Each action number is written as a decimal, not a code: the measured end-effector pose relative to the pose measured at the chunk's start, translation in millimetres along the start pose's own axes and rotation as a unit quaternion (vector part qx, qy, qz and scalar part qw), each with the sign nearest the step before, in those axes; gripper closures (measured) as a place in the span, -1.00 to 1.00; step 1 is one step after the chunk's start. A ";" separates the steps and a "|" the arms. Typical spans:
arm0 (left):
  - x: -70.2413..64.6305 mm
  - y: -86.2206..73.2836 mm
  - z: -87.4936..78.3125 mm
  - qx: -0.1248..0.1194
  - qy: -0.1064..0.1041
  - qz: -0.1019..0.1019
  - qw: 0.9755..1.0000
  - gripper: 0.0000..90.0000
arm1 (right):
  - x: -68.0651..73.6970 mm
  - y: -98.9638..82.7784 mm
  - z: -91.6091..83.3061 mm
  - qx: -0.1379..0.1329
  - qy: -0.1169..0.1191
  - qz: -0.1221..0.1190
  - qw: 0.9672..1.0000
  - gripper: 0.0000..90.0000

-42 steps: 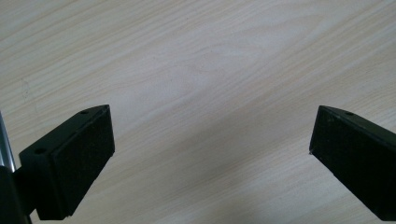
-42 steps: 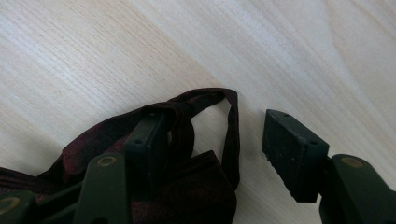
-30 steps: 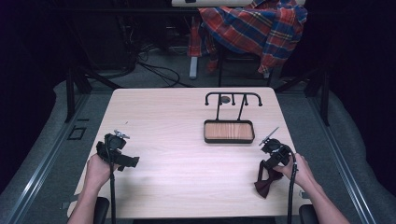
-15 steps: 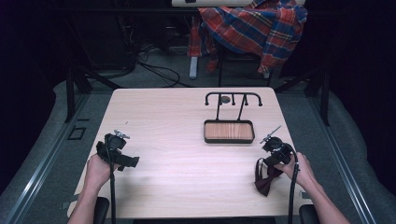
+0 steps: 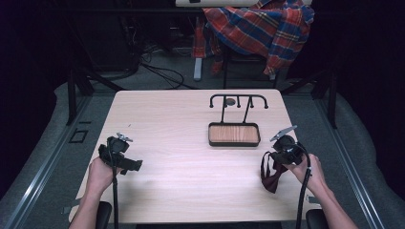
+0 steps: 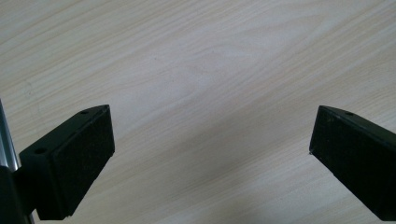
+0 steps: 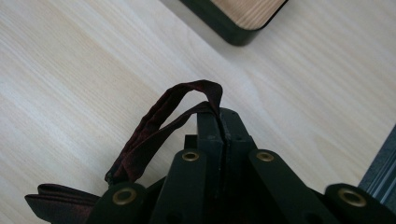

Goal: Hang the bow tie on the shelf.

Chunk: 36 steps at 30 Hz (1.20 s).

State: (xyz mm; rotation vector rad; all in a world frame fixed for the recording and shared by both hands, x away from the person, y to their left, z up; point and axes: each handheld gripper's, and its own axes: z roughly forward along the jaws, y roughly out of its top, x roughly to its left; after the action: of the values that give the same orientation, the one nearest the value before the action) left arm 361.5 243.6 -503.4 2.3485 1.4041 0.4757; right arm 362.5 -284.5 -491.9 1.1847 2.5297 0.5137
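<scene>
Nearest the table's front edge, at about 5 o'clock, the right gripper point(image 5: 273, 157) has its jaws pressed together on the strap of a dark red bow tie point(image 5: 271, 174); the strap loops up beside the jaw tips in the right gripper view, and the tie's body hangs below the gripper with its lower end at the tabletop. At about 8 o'clock the left gripper point(image 5: 130, 164) is held low over bare wood, jaws spread wide, nothing between them. Farther out, at about 1 o'clock, stands a black-framed wooden tray point(image 5: 234, 134) with a hooked black rack point(image 5: 238, 101) rising from its far side. Beyond the table point(image 5: 181, 119), a plaid shirt point(image 5: 262, 24) is draped over a chair.
</scene>
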 end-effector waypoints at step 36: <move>-0.5 0.1 -1.4 -0.004 0.004 0.002 1.000 -1.00 | -1.6 19.6 -26.3 -0.076 -0.049 -0.002 0.996 0.97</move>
State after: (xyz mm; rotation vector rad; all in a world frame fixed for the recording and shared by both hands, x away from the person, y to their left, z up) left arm 360.7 243.3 -502.2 2.3460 1.3983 0.4904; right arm 365.8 -279.1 -459.7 1.1220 2.3634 0.6193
